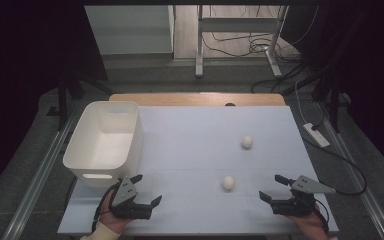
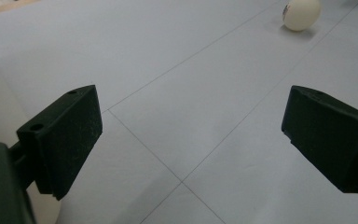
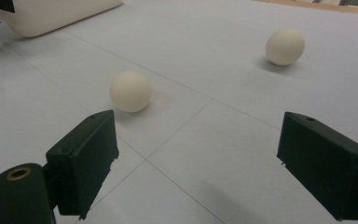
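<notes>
Right gripper point(image 1: 270, 187) resting released on desk point(image 1: 195, 145), near ball point(image 1: 228, 182) lying just ahead-left of it, closer than to left gripper point(image 1: 146, 189), also released. Far ball point(image 1: 247, 142) sitting beyond near ball; bin point(image 1: 105, 137) past left gripper.

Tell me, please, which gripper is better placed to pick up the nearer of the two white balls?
The right gripper, probably. Its open jaws point toward the nearer ball, which lies just ahead in the right gripper view. The left gripper is also open, but sits farther off, beside the white bin.
</notes>
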